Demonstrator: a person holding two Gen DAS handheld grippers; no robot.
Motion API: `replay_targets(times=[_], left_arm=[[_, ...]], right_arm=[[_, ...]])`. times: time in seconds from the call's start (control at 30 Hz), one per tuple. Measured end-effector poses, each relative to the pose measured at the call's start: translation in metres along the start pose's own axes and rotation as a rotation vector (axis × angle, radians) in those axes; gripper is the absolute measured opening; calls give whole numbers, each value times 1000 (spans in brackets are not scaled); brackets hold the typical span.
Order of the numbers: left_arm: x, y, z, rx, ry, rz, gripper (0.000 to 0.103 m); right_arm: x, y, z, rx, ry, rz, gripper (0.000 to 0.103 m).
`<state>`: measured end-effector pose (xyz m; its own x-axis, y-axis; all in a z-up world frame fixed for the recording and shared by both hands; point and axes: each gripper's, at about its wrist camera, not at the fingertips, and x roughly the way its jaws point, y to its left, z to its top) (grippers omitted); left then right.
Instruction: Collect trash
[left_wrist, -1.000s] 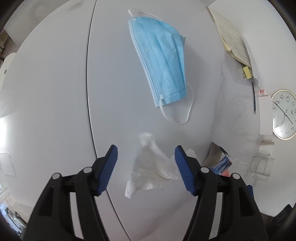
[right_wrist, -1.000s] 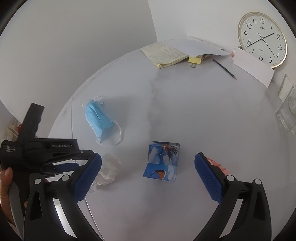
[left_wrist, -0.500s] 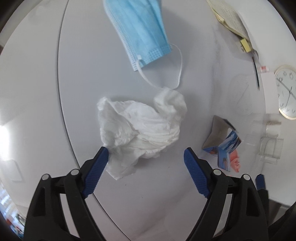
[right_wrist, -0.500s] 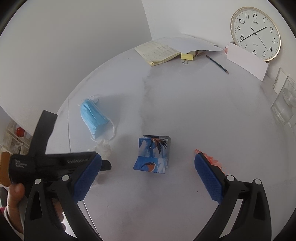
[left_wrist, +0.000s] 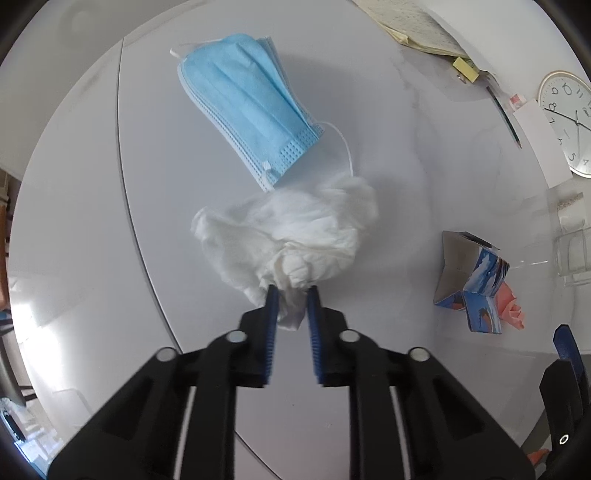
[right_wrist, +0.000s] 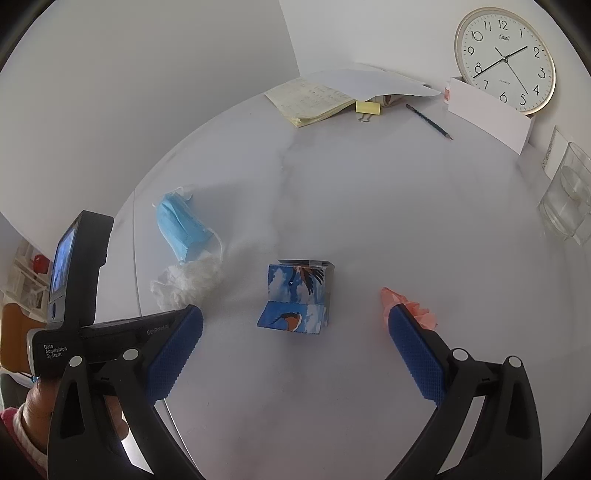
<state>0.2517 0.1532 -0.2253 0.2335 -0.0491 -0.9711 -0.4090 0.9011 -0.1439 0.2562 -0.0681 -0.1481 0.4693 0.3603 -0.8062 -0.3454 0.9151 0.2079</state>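
- The white table (right_wrist: 369, 206) fills both views, a seam running down its left part.
- Round wall clock (right_wrist: 505, 61) leans at the far right corner of the table, a white card (right_wrist: 487, 114) propped in front of it.
- Open notebook (right_wrist: 310, 99) lies at the far edge with a loose white sheet (right_wrist: 373, 83) over it, a yellow sticky pad (right_wrist: 367, 107) and a pencil (right_wrist: 428, 121) just beside.
- Clear glass container (right_wrist: 567, 195) stands at the right edge.
- Blue face mask (left_wrist: 247, 103) lies flat on the table, its near ear loop running under the tissue!
- And there's the grab: the crumpled white tissue (left_wrist: 295, 236) is pinched at its near end by the left gripper (left_wrist: 291, 295), fingers narrow and clamped on the paper, the wad touching the mask's lower corner.
- Blue bird-print carton (right_wrist: 297, 295), flattened and folded, sits mid-table, well apart from the tissue.
- Right gripper (right_wrist: 295, 350) hangs over the table with fingers spread wide, nothing between them; the carton lies just ahead of the gap.
- Pink crumpled paper (right_wrist: 413, 304) rests on the table, partly hidden behind the right fingertip (right_wrist: 399, 317).
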Motion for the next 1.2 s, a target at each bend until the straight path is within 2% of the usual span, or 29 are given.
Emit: replay_targets(times=[0.1,0.27,0.5,0.73,0.93,1.03,1.2], left_arm=[[-5,0,1,25,-29,3,8],[-17,-4,4,57,-63,-24,7],[-36,19,-2,64,-88,-40,7],[-61,51,-7,63,-142,-26,7],[-62,97,-2,-34,-156,16,7],[-56,115,5,-86,-160,33,7],[-46,136,16,-142,-162,52,7]], right_arm=[[0,3,1,-9,1,1,100],[1,10,2,-29,1,8,100],[2,27,8,-77,-10,22,100],[14,56,19,-173,-1,98,100],[66,108,48,-326,65,194,100],[99,136,63,-407,96,207,100],[147,170,80,-471,126,205,100]])
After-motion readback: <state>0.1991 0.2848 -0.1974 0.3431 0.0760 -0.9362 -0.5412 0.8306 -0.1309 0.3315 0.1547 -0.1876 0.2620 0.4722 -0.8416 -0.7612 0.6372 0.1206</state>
